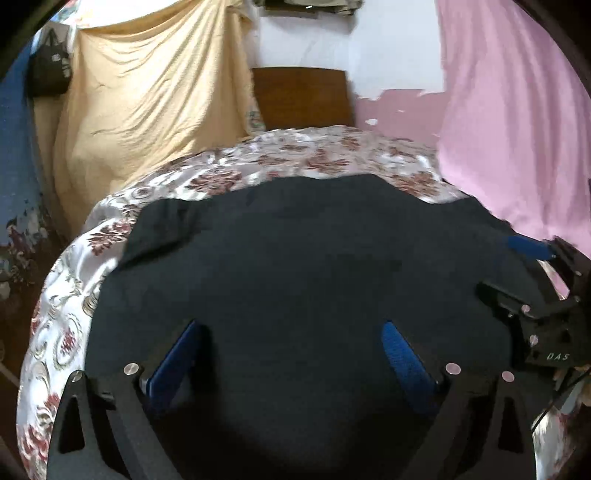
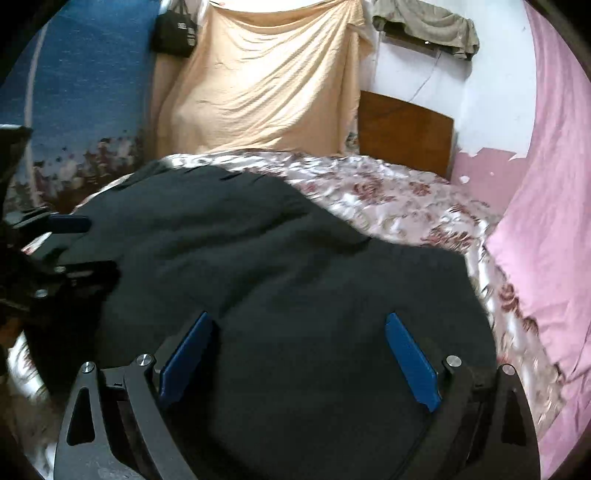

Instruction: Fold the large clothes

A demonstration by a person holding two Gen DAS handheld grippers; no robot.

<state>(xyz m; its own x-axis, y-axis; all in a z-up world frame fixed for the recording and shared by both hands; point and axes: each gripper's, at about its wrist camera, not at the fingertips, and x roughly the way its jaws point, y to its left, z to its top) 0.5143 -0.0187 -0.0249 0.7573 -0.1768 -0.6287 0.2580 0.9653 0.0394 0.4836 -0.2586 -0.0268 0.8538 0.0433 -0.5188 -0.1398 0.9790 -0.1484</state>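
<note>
Garment, dark, navy-black, lies spread flat over the floral bedspread, covering most of the near end of the bed w/ its far edge running across the middle of the mattress. Left gripper hangs over the cloth w/ jaws wide apart, blue pads clear of the fabric, nothing pinched btwn them. Right gripper same story: jaws spread, blue pads over the dark cloth, no fold caught. Both point down at a slant toward the bed. Right gripper shows at the right edge of the left wrist view, near the garment's right side; left one shows at the left edge of the right wrist view, by the garment's left side. Behind the bed: wooden headboard, peach sheet hung on the wall, pink cloth to the right, black bag hanging at upper left. Pics a bit blurred.
</note>
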